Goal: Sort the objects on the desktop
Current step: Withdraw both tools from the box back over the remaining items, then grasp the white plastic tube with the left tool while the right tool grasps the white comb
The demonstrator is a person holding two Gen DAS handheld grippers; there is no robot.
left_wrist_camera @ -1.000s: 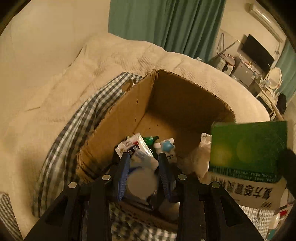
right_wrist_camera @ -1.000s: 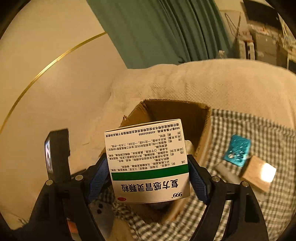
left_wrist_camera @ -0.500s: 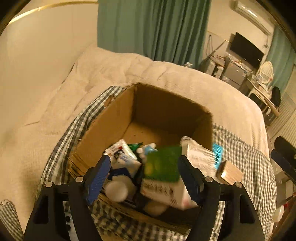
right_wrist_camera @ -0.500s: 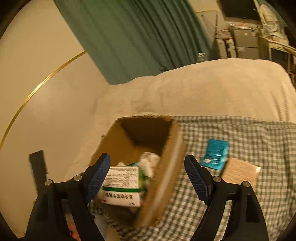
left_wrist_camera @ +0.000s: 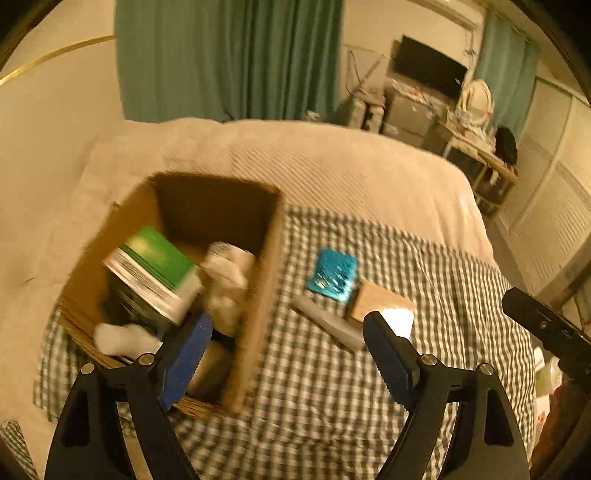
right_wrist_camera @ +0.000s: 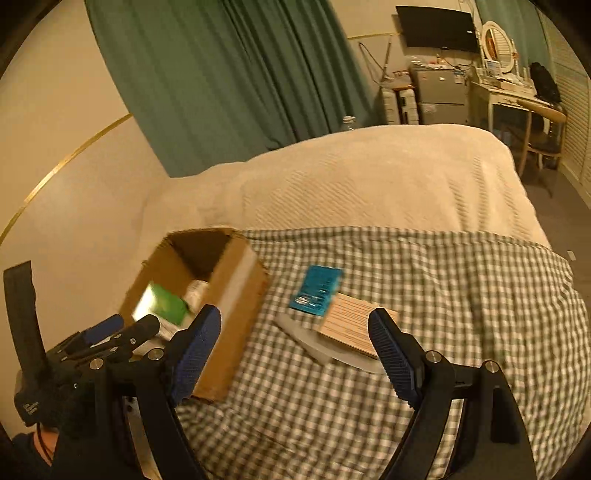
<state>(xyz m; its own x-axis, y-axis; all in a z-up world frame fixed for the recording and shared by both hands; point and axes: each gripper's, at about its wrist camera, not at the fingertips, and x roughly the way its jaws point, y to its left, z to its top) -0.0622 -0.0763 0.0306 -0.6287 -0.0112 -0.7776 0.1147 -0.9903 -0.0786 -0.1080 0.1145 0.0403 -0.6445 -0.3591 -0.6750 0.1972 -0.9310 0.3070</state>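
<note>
An open cardboard box [left_wrist_camera: 258, 295] [right_wrist_camera: 236, 295] stands on a checked cloth [left_wrist_camera: 424, 280] on the bed. Inside it lie a green and white medicine box [left_wrist_camera: 155, 269] [right_wrist_camera: 162, 306], a crumpled white wrapper [left_wrist_camera: 229, 273] and other small items. To the box's right on the cloth lie a blue blister pack [left_wrist_camera: 334, 269] [right_wrist_camera: 317, 290], a tan notepad [left_wrist_camera: 380, 302] [right_wrist_camera: 354, 325] and a grey flat object [left_wrist_camera: 328, 325] [right_wrist_camera: 310, 339]. My left gripper [left_wrist_camera: 286, 350] is open and empty, above the box's right wall. My right gripper [right_wrist_camera: 293, 350] is open and empty, above the cloth near the notepad.
A cream quilt [right_wrist_camera: 369, 177] covers the bed beyond the cloth. Green curtains [right_wrist_camera: 229, 81] hang behind. A desk, cabinet and TV [right_wrist_camera: 436, 26] stand at the far right. The left gripper also shows in the right wrist view [right_wrist_camera: 107, 336] beside the box.
My right gripper opened and dropped the medicine box into the cardboard box. My left gripper opened and let go of its white item. Both views have swung right toward the cloth.
</note>
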